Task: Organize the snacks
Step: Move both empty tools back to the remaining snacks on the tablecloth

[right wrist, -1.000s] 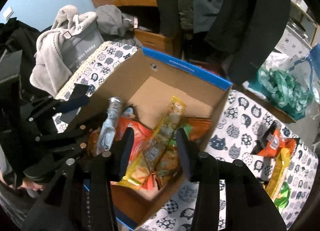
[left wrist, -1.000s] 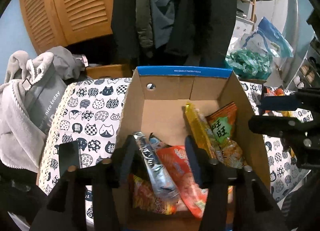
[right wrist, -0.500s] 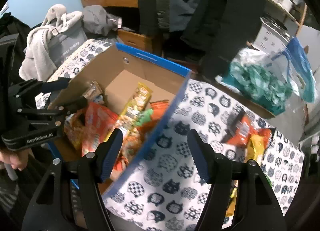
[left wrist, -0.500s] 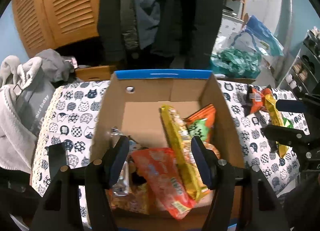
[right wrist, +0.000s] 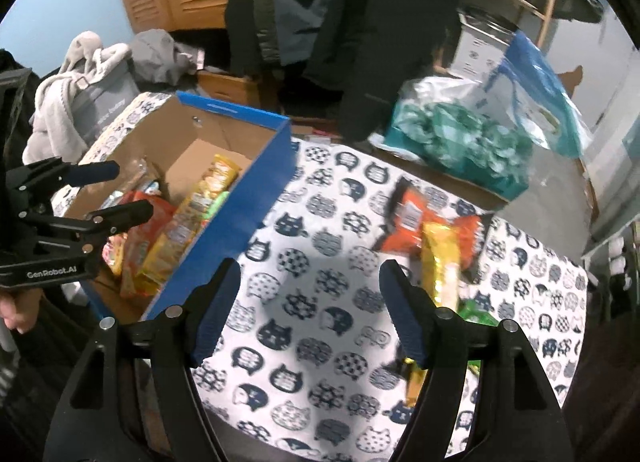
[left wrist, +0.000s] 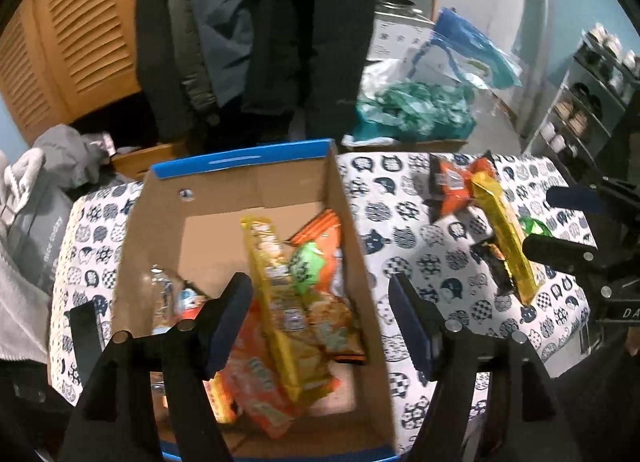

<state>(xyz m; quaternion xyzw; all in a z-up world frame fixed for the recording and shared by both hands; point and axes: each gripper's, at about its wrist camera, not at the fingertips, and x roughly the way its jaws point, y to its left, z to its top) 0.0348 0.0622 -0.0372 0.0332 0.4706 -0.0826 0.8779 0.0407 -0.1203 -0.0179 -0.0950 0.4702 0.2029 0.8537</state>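
Left wrist view: the left gripper [left wrist: 320,318] has its jaws spread wide and holds nothing; it hangs over the near end of the cardboard box [left wrist: 352,222], which stands on the left part of the cat-print table [left wrist: 404,246]. The box contains one long yellow packet [left wrist: 272,294] running from near wall to far wall, one orange-and-green packet [left wrist: 316,250] against the right wall, one red-orange packet [left wrist: 260,386] at the near end, and more wrappers along the left wall that are too blurred to count. Outside the box, towards the right edge of the table, lie one orange pouch [left wrist: 452,186], one long yellow bar [left wrist: 506,238], one dark packet [left wrist: 494,266] partly under the bar, and one green item [left wrist: 534,228]. The right gripper [left wrist: 568,222] appears at the right margin, just beside this group. Right wrist view: the right gripper [right wrist: 310,308] is likewise wide open and empty, above bare cloth between box and loose snacks. The loose group lies ahead and to its right; the yellow bar [right wrist: 440,266] has its long axis running roughly away from the claw, with the near end close to the right finger [right wrist: 404,314]. Judgement: the right gripper is the nearer to the loose snacks, so the next pick falls to it; the jaws would close across the bar's narrow width. The left gripper [right wrist: 108,190] shows at the box's near-left corner, its jaws apart.
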